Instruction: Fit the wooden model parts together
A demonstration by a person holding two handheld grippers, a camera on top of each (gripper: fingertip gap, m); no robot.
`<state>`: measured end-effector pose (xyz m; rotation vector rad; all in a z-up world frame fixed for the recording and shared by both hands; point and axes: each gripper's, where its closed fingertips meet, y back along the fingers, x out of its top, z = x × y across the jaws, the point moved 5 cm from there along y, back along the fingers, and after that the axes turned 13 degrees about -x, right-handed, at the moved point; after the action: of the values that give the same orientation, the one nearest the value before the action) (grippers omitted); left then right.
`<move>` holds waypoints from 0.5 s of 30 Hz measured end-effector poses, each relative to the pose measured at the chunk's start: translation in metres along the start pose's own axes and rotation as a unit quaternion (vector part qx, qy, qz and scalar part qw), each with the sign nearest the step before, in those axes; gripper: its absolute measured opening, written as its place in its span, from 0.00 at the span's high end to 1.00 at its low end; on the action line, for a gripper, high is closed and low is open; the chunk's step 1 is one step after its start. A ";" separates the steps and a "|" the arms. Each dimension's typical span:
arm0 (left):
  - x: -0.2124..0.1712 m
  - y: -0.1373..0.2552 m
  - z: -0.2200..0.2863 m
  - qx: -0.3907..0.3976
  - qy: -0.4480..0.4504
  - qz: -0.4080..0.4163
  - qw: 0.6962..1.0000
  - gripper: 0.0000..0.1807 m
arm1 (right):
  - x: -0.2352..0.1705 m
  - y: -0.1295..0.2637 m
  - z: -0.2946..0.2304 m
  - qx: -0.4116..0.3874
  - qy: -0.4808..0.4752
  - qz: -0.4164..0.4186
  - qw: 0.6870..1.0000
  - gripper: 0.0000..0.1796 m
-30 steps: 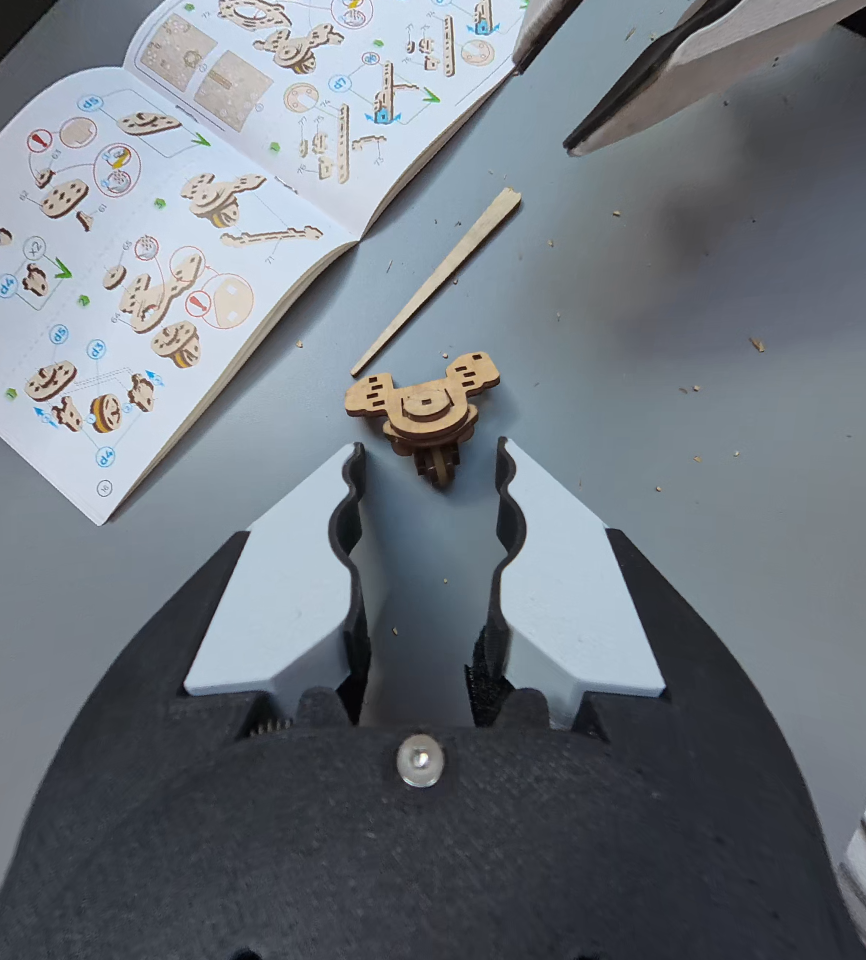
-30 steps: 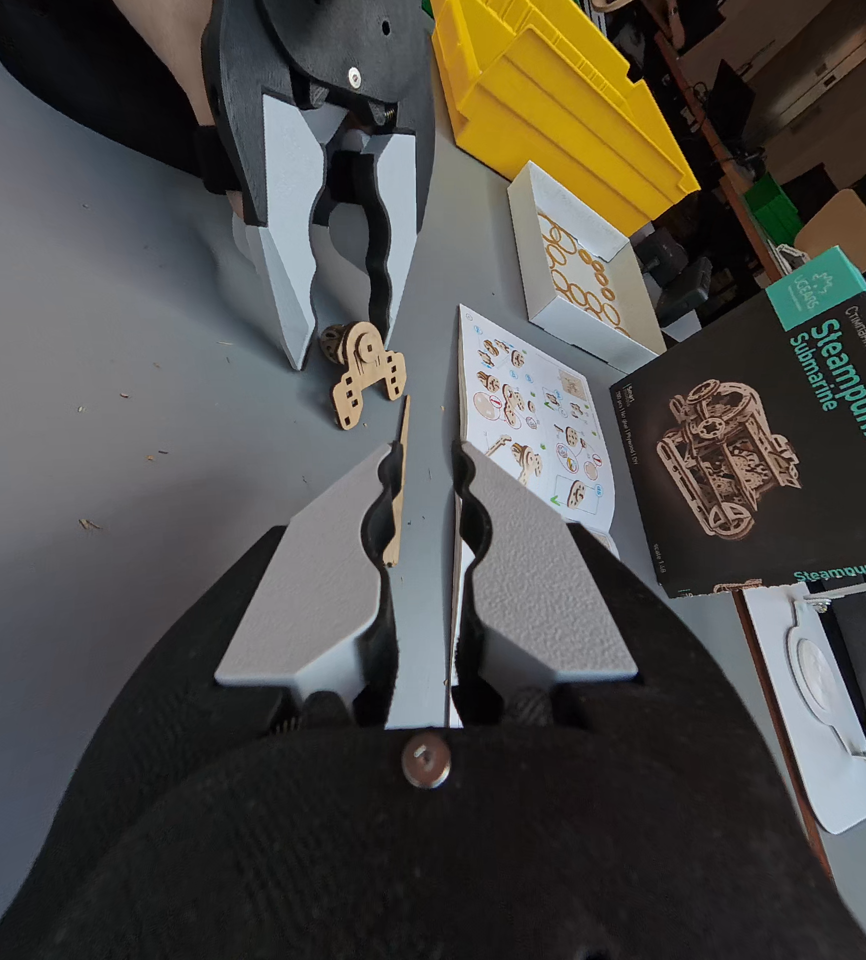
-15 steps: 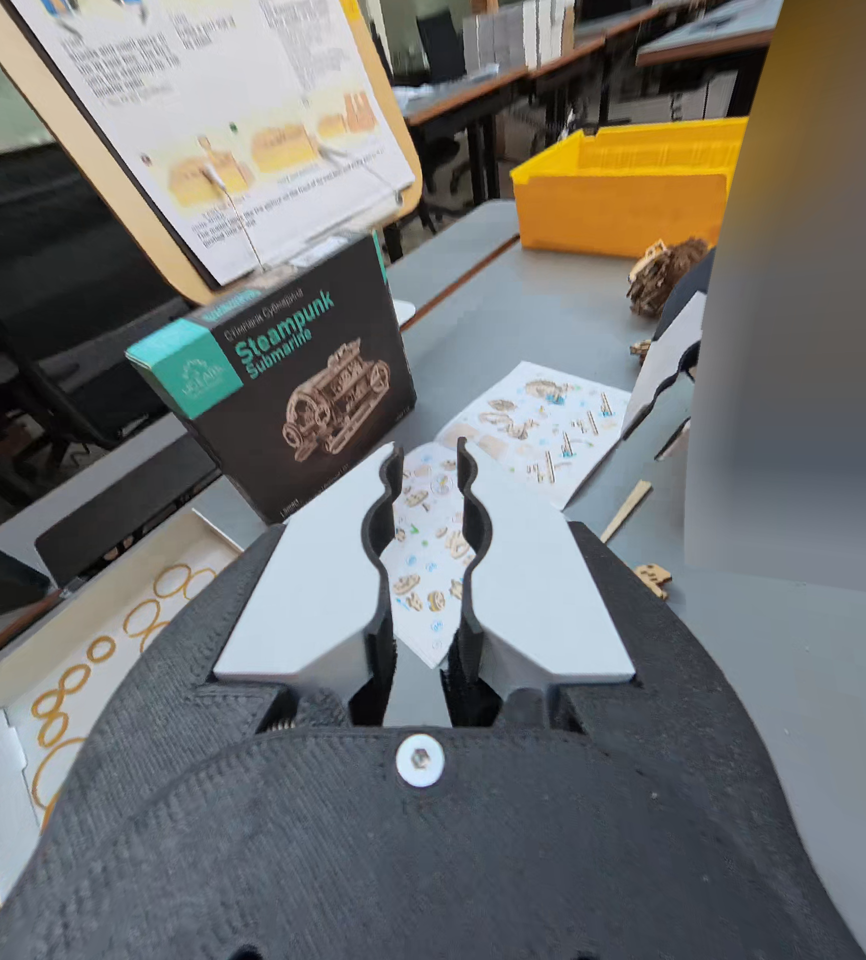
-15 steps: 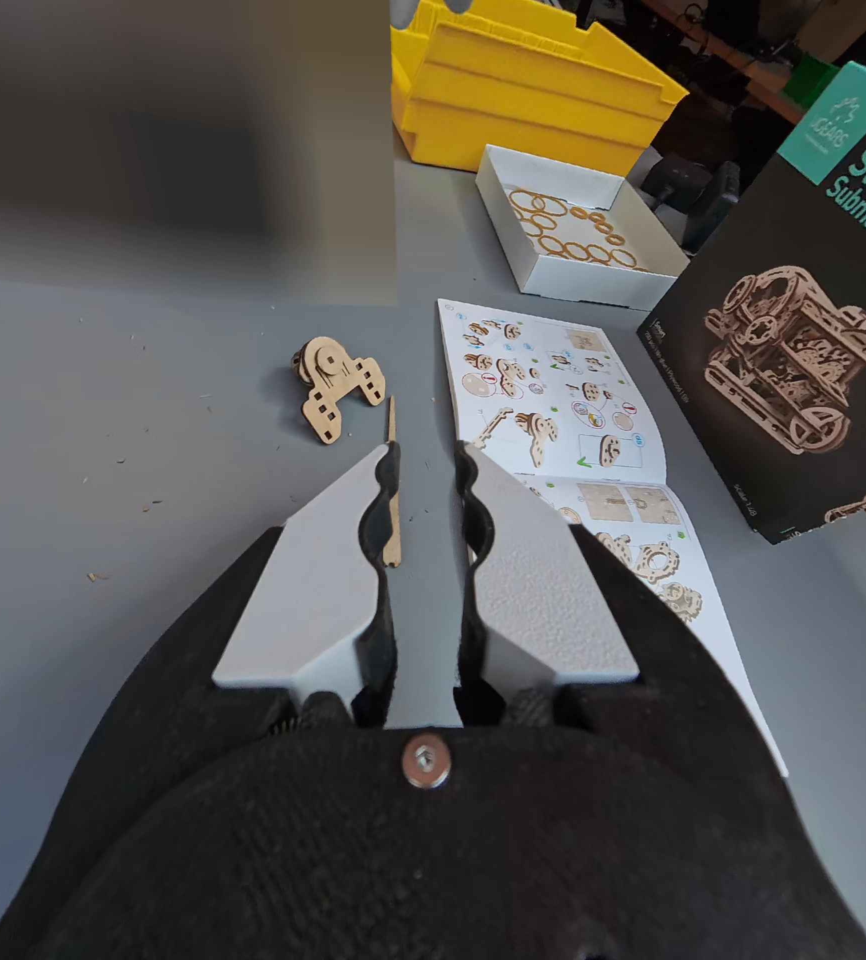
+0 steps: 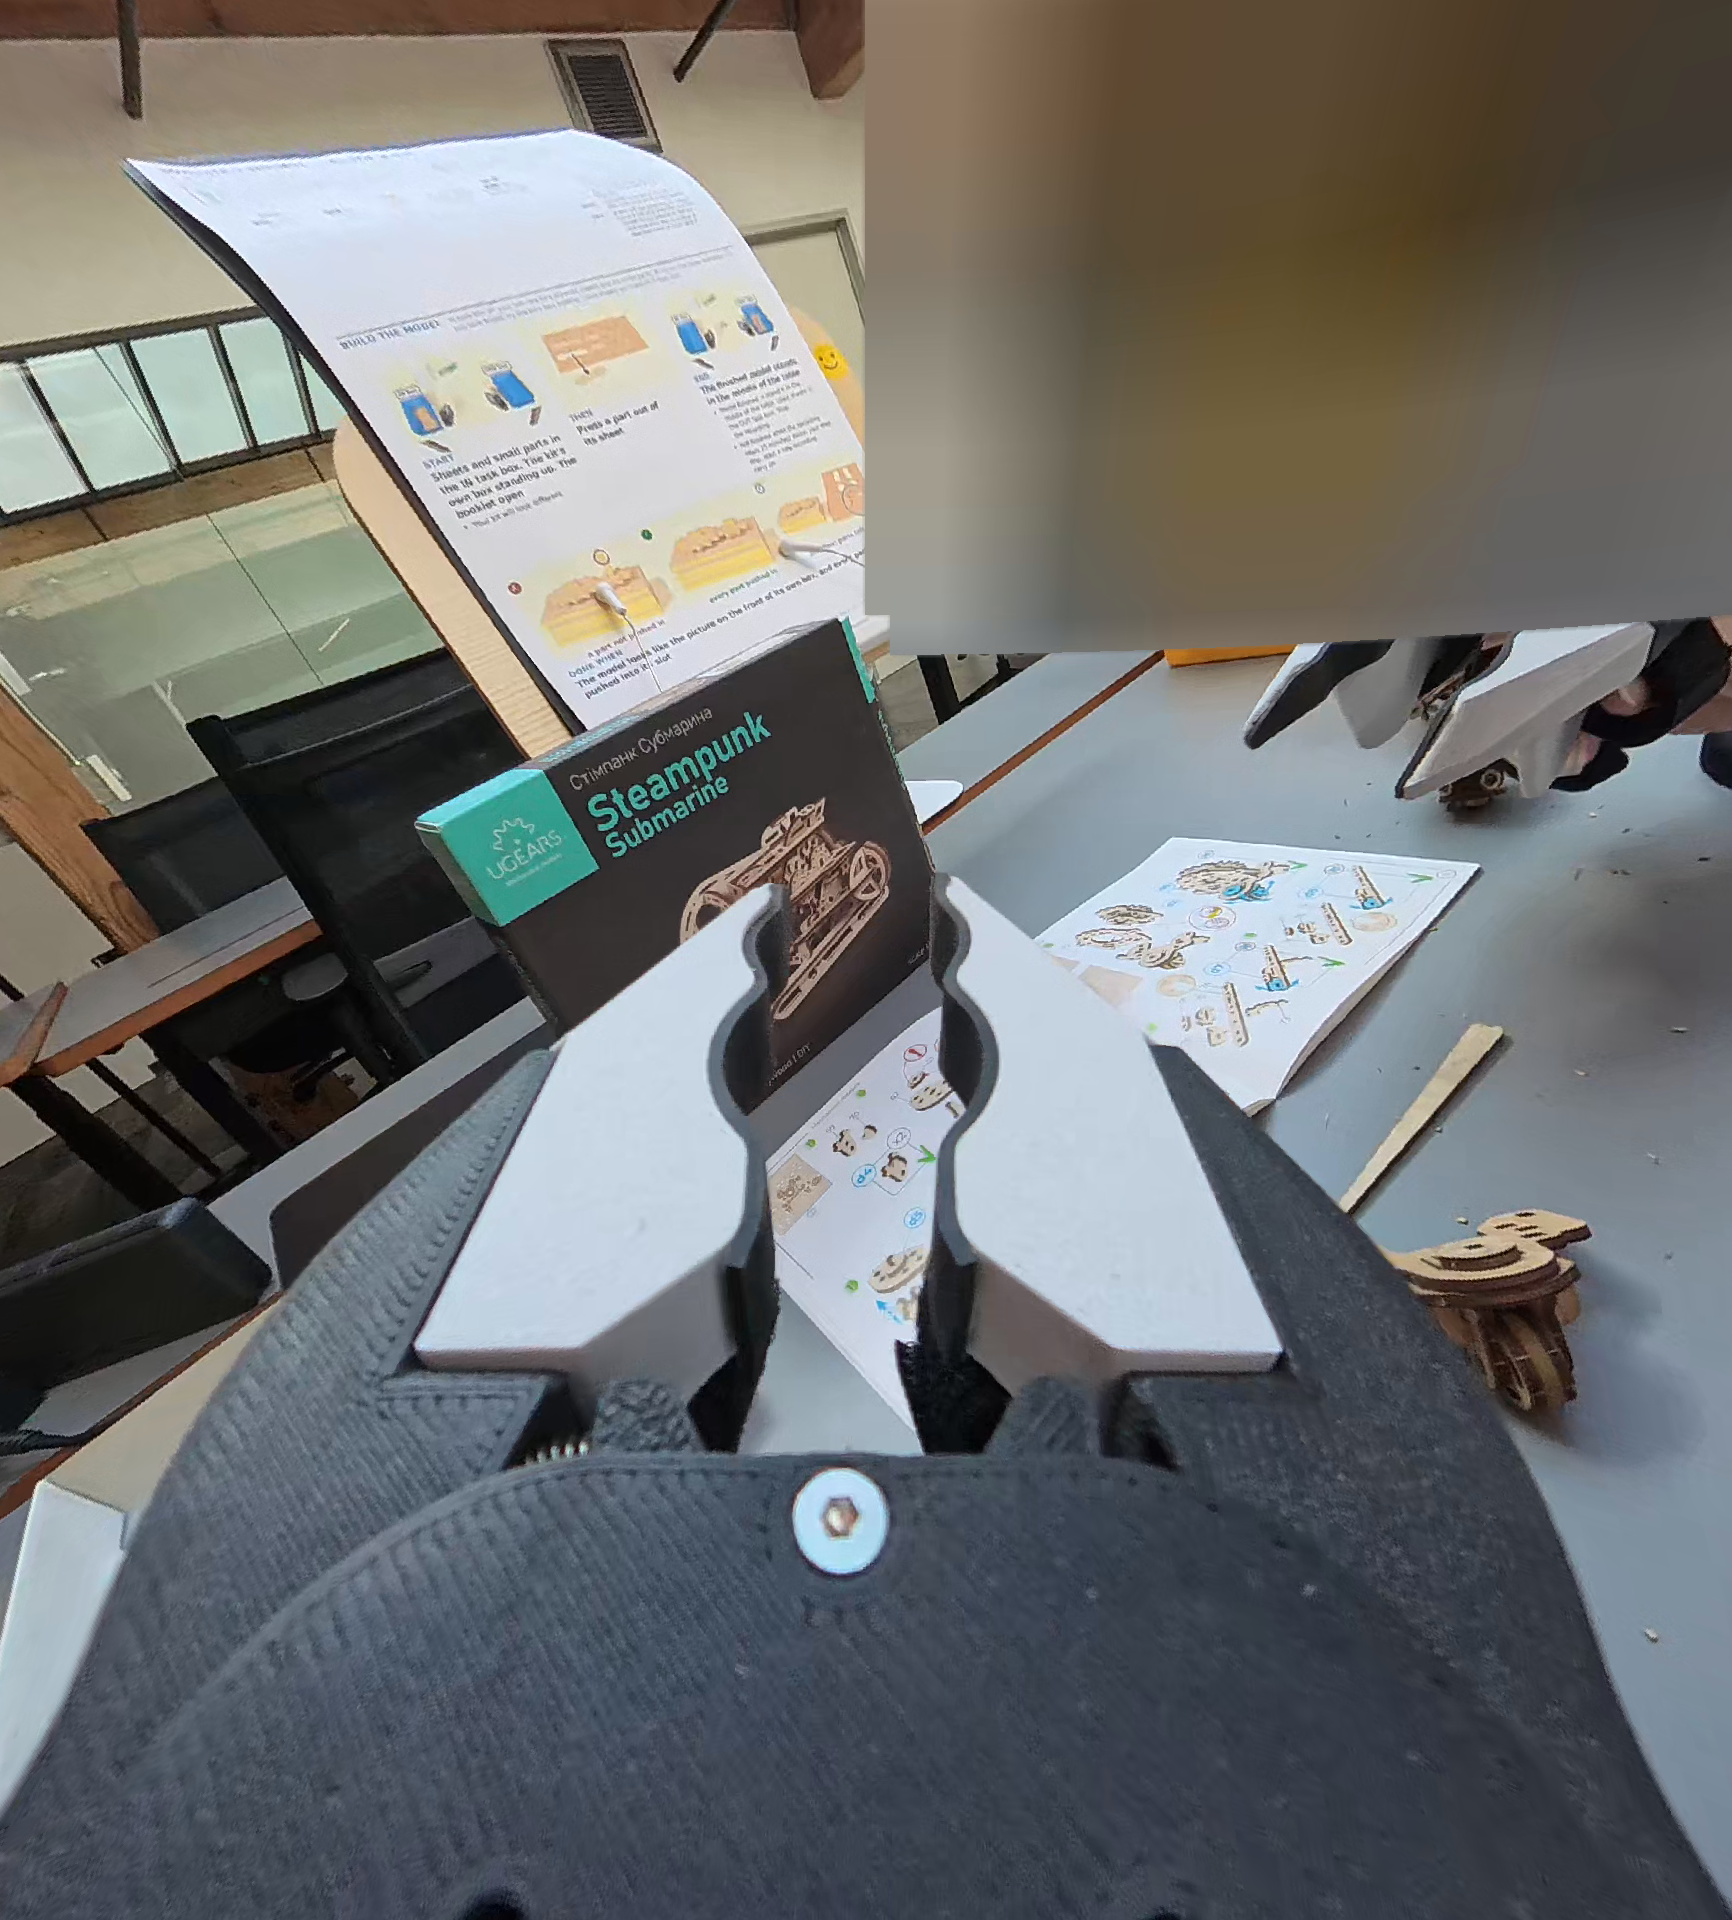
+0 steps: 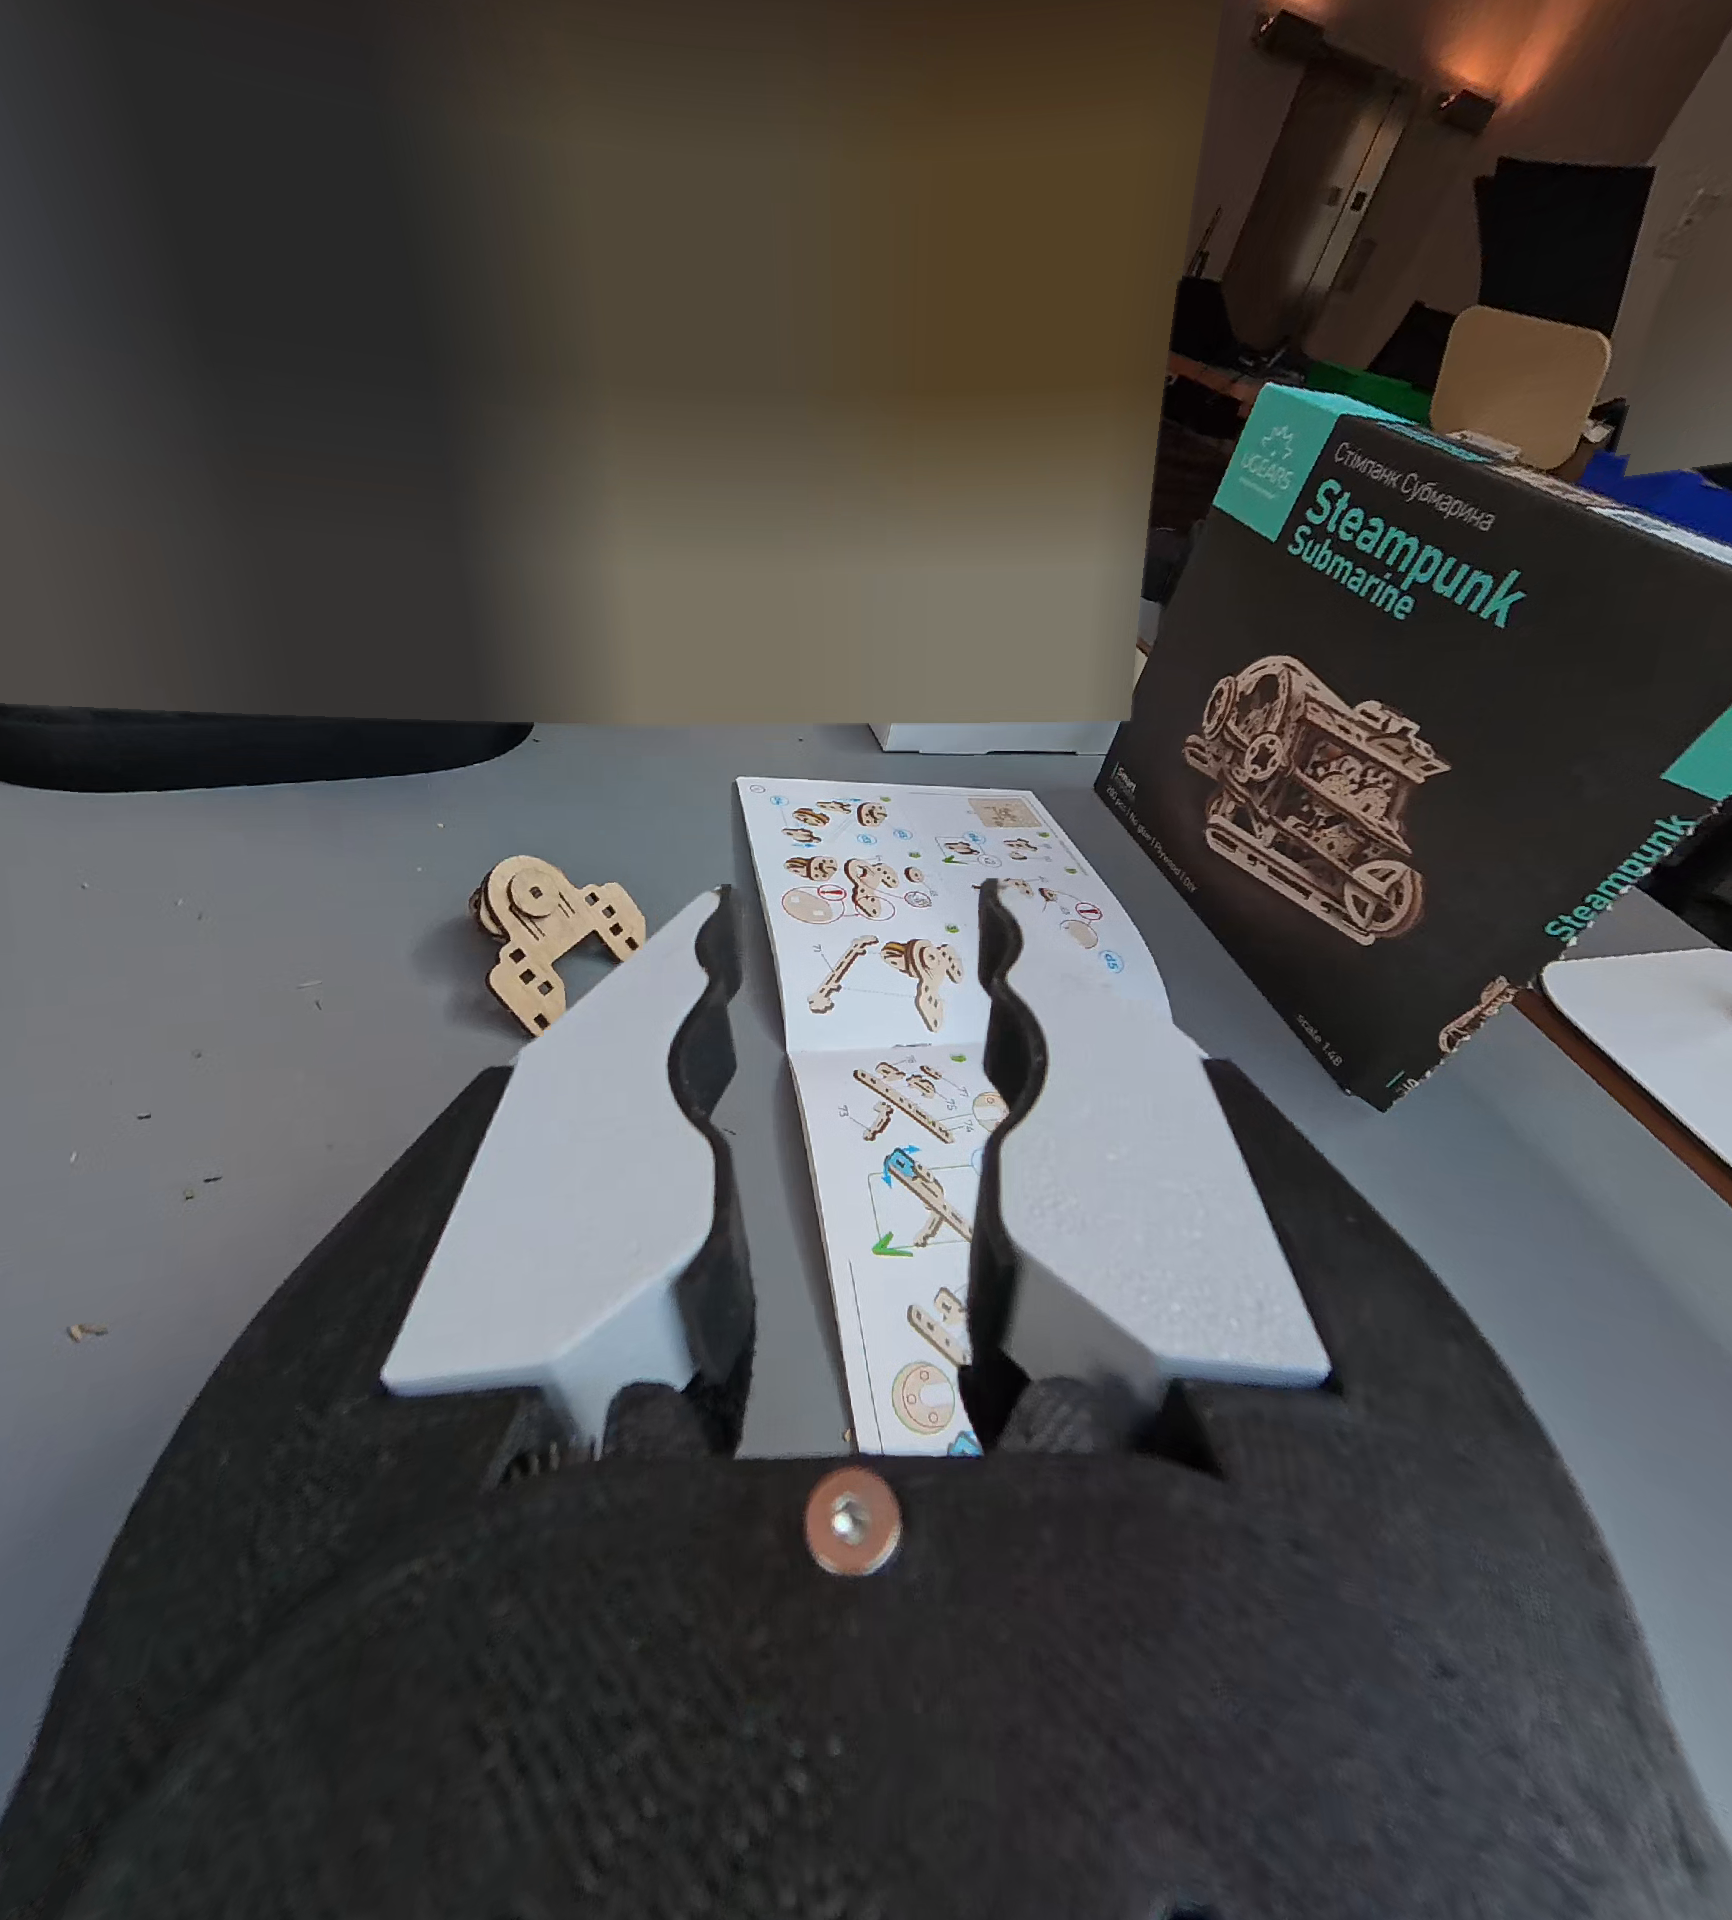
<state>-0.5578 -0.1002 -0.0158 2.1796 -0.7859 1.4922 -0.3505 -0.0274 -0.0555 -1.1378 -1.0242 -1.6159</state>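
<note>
On the grey table (image 6: 218, 1039), just left of the open booklet (image 6: 903, 883), lies the wooden subassembly (image 6: 555, 935): a flat forked plate with square cut-outs and a small stack of round discs at its closed end. In the left wrist view it sits beside your right finger, with the thin wooden stick (image 5: 1423, 1112) near it and well apart from the kit box (image 5: 696, 831).

Your left gripper (image 5: 857, 914) hangs above the table, its jaws a narrow gap apart and nothing between them. Your right gripper (image 6: 857, 904) is spread wider over the booklet, also empty. Far off in the left view another gripper (image 5: 1444, 707) seems to have a small wooden piece at its tips, though it is too small to be sure.

Expect the subassembly to be very light and stiff, but brittle: thin laser-cut ply snaps at the fork arms and across the slotted tabs. Take it by the thick disc stack or the solid plate just around it, squeezing flat faces gently. It will likely skate on the smooth table, so come down over it instead of pushing from one side.
</note>
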 end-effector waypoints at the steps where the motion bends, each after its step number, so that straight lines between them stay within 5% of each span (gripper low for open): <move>1: 0.003 0.001 0.001 -0.001 0.004 0.008 1.000 0.87 | 0.000 0.001 -0.002 0.010 -0.005 0.000 1.000 0.76; 15: -0.006 -0.004 -0.001 -0.009 0.050 0.009 0.999 0.90 | 0.003 0.008 -0.005 0.001 0.016 0.034 0.999 0.75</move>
<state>-0.5571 -0.0955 -0.0208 2.0711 -0.7839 1.5833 -0.3443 -0.0354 -0.0528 -1.1300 -0.9574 -1.5736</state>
